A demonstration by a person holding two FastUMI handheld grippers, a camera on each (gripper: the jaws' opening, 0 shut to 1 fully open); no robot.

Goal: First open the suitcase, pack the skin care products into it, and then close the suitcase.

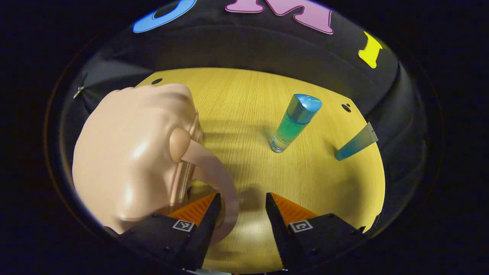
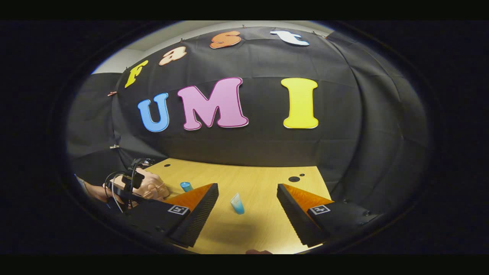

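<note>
L claw (image 1: 242,200) open astride suitcase handle (image 1: 217,179), bottle (image 1: 295,123) well apart.

The suitcase (image 1: 130,160) is glossy, smooth plastic; the worktop (image 1: 244,99) looks like matt grained wood; the bottle (image 1: 294,124) is clear plastic with a shiny cap.

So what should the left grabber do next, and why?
Probably ease the open left gripper a bit further in around the pink suitcase handle and close on it. The suitcase looks shut, the handle sits by one finger, and the bottle and tube wait on the table.
</note>
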